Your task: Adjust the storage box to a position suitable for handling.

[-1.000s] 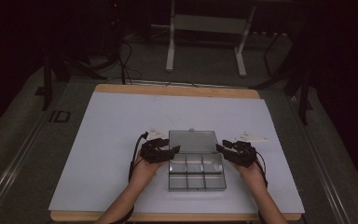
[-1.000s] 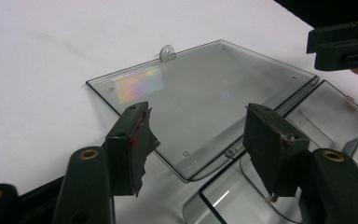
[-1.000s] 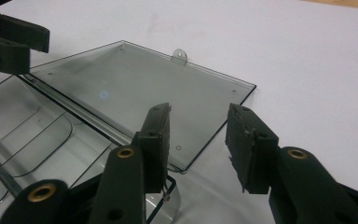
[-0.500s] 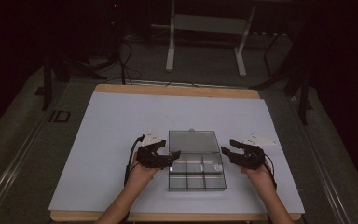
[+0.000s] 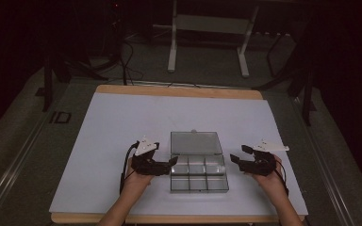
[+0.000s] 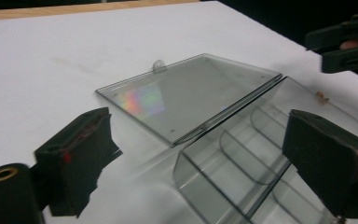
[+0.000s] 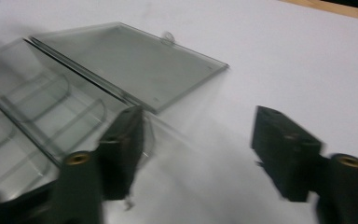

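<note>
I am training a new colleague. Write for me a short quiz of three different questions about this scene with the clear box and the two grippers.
1. True or false: the lid of the clear compartment box lies folded open, flat on the white table.
2. How many compartments does the box have? A) four B) six C) nine
3. Fill in: the left gripper and the right gripper stand on opposite sides of the box, and the jaws of both are ____.

Key:
1. True. The lid lies flat behind the tray, away from the person.
2. B. Two rows of three, and I see nothing in them.
3. Open. Both have just been opening, with nothing pressed between the jaws.
</note>
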